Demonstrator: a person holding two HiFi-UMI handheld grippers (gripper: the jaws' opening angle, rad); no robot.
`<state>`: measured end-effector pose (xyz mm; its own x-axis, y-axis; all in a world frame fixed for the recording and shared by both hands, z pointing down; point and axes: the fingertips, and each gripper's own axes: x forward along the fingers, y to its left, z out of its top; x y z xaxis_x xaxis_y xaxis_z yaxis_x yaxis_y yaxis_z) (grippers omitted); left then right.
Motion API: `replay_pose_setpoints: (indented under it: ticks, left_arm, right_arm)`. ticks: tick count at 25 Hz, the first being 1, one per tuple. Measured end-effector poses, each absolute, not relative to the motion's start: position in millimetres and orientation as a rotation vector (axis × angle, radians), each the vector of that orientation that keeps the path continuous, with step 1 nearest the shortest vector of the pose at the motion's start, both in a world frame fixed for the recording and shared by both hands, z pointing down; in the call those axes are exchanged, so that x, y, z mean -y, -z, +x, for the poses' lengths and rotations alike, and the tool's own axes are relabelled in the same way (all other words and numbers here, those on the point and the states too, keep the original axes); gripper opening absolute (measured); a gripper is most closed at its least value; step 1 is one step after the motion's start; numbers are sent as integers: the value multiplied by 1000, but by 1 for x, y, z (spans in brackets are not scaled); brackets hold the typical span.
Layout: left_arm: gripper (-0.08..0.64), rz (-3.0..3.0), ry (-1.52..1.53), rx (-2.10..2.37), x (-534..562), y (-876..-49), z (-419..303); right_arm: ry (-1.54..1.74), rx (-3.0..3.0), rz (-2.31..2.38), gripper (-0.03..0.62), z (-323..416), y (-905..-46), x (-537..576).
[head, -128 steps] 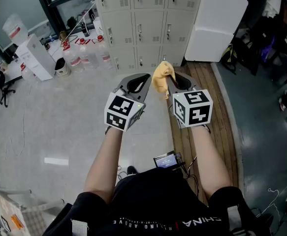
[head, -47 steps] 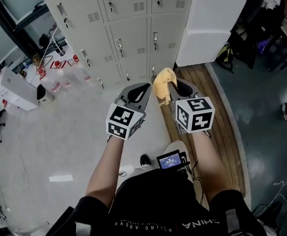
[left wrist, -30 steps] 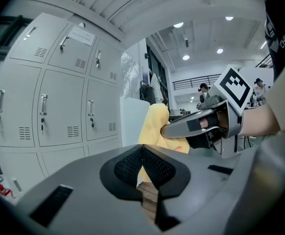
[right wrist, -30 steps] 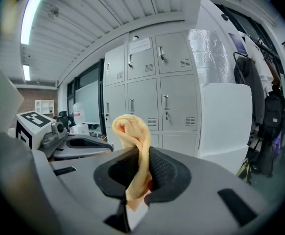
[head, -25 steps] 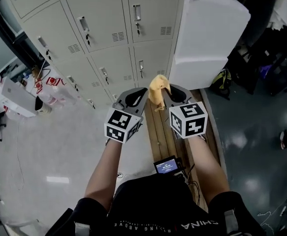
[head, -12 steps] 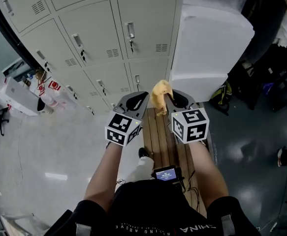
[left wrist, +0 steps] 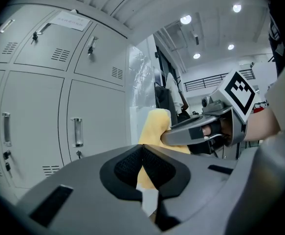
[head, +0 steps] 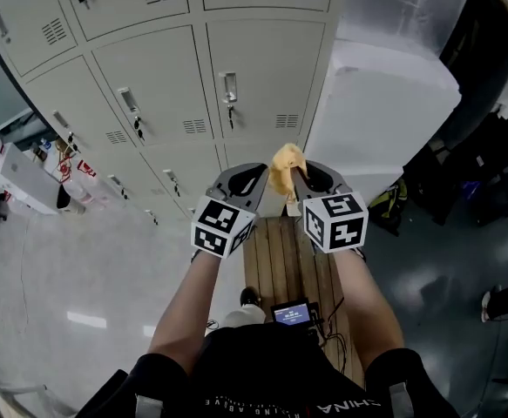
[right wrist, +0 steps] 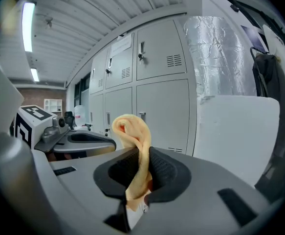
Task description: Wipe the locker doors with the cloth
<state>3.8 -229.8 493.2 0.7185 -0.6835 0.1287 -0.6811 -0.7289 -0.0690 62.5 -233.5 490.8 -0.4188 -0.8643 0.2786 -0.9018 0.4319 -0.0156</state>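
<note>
Large white block point(head: 384, 103) beside silver-wrapped column point(head: 410, 7), wooden slatted board point(head: 280, 259) on glossy grey floor point(head: 62, 277), small lit screen point(head: 292, 313)

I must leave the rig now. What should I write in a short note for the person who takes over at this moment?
Left gripper: fingers shut, nothing between them, held beside the right one.
Right gripper: fingers shut on the yellow cloth, which stands up above them.
Locker doors: straight ahead, the ones in view closed; the cloth is apart from them.
Done: cloth is gripped, person faces the lockers.
Left: bring the cloth onto a door and wipe; no wiping shows yet.
</note>
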Motion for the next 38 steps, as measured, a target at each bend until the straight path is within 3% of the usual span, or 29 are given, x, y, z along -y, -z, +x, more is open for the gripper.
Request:
replay_pose_setpoints:
  ticks: [14,38]
  left_arm:
    - [18,-2859,216,-1215,328,-474,17]
    - [18,-2689,276,-1203,353,-427,28]
  right_arm:
    - [-207,2514,1445,72,64,-475,329]
    - [-99,2667,1264,72,49,-421,353]
